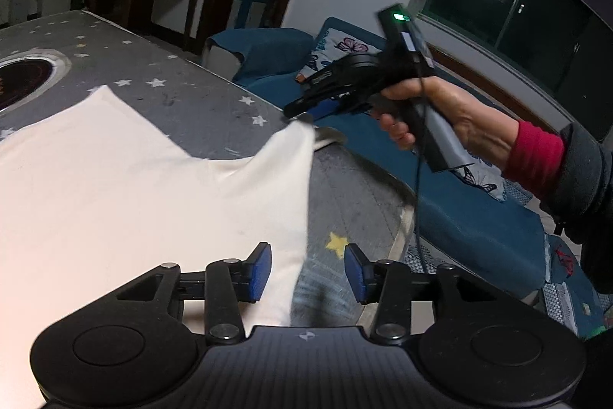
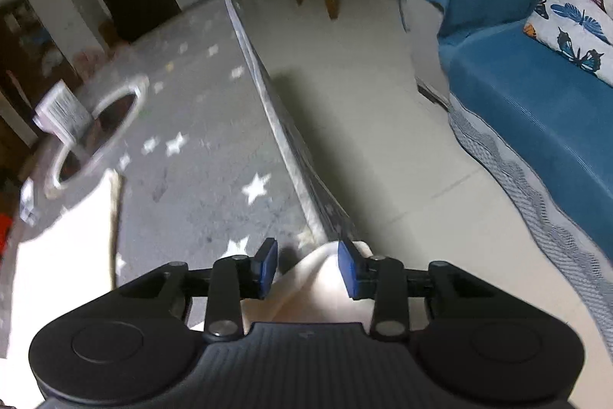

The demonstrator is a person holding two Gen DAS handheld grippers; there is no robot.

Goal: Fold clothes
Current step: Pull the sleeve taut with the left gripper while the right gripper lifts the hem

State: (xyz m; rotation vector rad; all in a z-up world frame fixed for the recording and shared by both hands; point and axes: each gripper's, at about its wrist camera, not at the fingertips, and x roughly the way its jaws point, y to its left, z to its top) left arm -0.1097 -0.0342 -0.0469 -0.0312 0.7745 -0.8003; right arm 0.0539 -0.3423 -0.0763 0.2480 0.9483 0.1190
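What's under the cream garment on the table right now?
The cream garment lies on the grey star-print table cover. Stars show around it and past its right edge; whatever is beneath the cloth itself is covered, so I cannot tell.

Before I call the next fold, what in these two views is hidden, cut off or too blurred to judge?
- White garment: left wrist view, its left and near parts run off the frame and under the left gripper.
- Right gripper: right wrist view, cloth sits between the blue pads, but contact is unclear.
- Striped item by the ring: right wrist view, motion blur, unidentifiable.
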